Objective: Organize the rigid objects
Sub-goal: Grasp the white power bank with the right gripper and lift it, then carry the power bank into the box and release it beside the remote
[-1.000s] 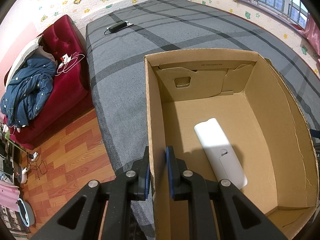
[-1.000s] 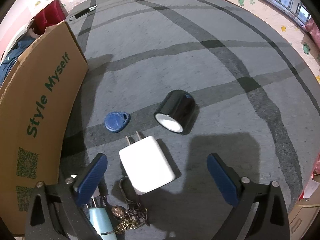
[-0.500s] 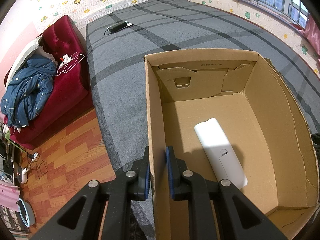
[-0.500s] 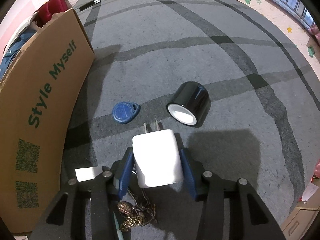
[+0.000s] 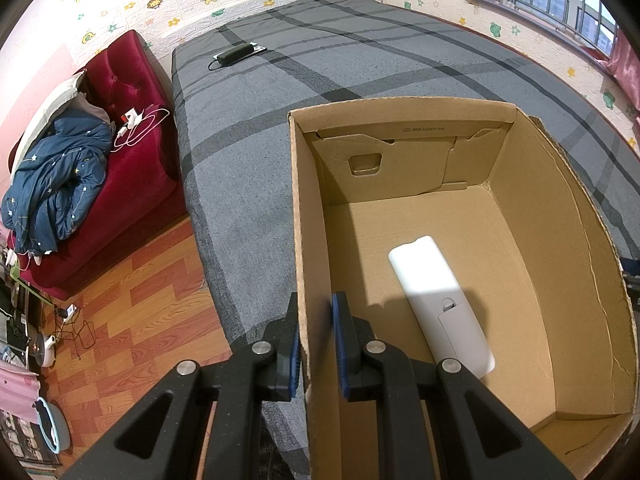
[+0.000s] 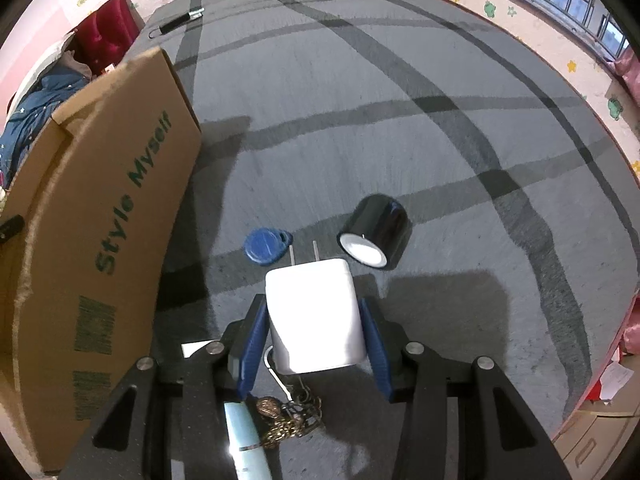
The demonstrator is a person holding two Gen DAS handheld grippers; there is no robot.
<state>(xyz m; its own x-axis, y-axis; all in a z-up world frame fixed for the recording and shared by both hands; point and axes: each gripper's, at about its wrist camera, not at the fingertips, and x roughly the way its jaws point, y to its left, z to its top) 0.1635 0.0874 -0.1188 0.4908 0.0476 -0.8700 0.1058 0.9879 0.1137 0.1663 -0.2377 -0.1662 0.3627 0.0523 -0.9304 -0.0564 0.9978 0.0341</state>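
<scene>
1. Two grippers in play. The left gripper (image 5: 316, 344) is clamped onto the near-left wall of the cardboard box (image 5: 580, 240), one blue pad outside and one inside.
2. That box sits open-topped on the grey striped bed (image 5: 260, 128), and a long white remote-looking thing (image 5: 436, 296) lies flat on its floor, slanting from the middle toward the near right corner.
3. The right gripper (image 6: 314, 336) is squeezed around a white plug charger (image 6: 314, 316), blue pads pressed against both of its sides. Its two prongs point away from the camera.
4. Can't really tell from this angle whether the charger is touching the bed or hanging just above it.
5. Just past the prongs, a blue key fob (image 6: 266, 246) lies flat on the bed, and to its right a black roll of tape (image 6: 376, 232) rests on its side with the white core facing the camera. The two are close together but apart.
6. Under the right gripper there's a bunch of keys (image 6: 288, 420) and a pale blue tube-shaped thing (image 6: 246, 444), both partly hidden by the gripper frame.
7. The box's outer wall stands just left of all this, with "Style Myself" in green.
8. Far end of the bed: a black power brick (image 5: 234, 54).
</scene>
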